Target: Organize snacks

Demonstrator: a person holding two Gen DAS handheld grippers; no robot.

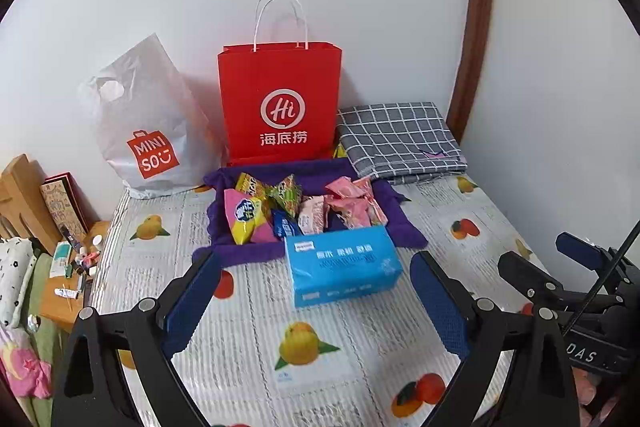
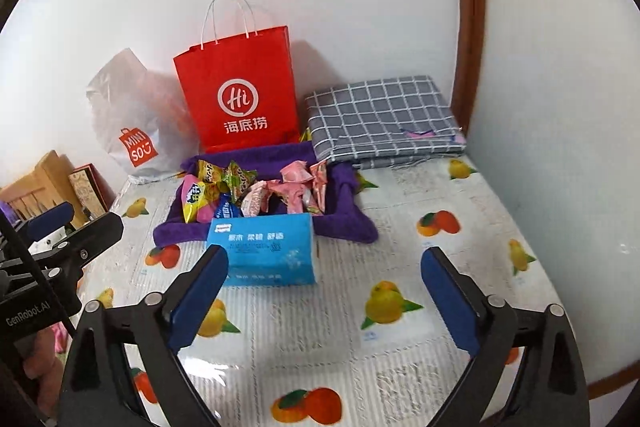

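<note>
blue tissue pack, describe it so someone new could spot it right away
Start at the red paper bag standing against the wall. Before it lies a purple cloth holding snacks, and the blue tissue pack sits at its near edge: the only boxy, solid blue item.

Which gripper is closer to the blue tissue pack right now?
Left, marginally. The left gripper is open, with the blue tissue pack centred just ahead between its fingers. The right gripper is open too, but the pack sits off towards its left finger.
</note>
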